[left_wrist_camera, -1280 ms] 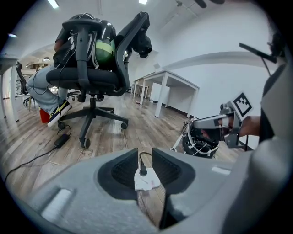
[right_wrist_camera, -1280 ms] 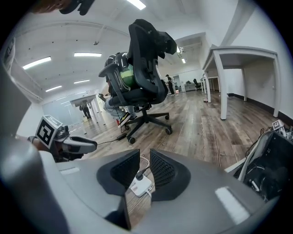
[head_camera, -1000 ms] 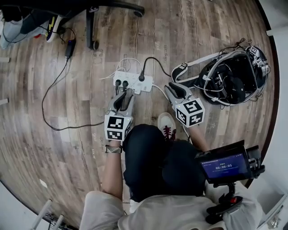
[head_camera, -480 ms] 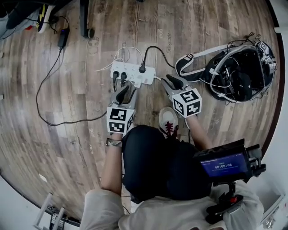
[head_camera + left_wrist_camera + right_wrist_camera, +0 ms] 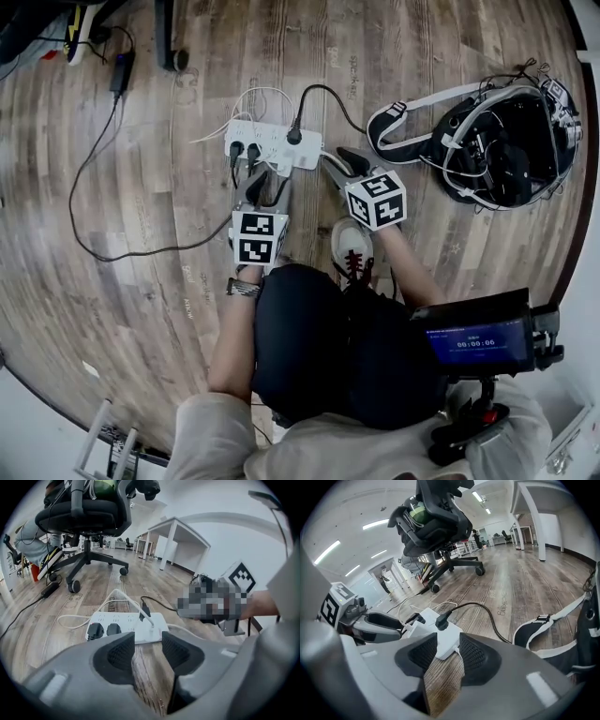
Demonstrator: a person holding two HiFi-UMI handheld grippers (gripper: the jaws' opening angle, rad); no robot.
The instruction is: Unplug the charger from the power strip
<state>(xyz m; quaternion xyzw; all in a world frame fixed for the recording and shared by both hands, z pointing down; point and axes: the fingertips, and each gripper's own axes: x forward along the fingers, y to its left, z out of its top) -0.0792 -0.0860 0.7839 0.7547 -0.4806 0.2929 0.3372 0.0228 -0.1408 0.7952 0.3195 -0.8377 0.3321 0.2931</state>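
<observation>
A white power strip lies on the wood floor, seen also in the left gripper view and the right gripper view. Two black plugs sit at its left end, and a black plug with a thick cable stands nearer its right end. Thin white cables run off behind it. My left gripper hovers just short of the strip's near edge, jaws opening, nothing between them. To the right of the strip my right gripper is also opening and empty.
An office chair base and a black adapter with a long cable lie at the far left. A black strapped headset bundle sits at the right. The person's shoe is beneath the grippers.
Both grippers have sunk toward the floor and come closer to the power strip. Their jaws now stand wider apart than before.
</observation>
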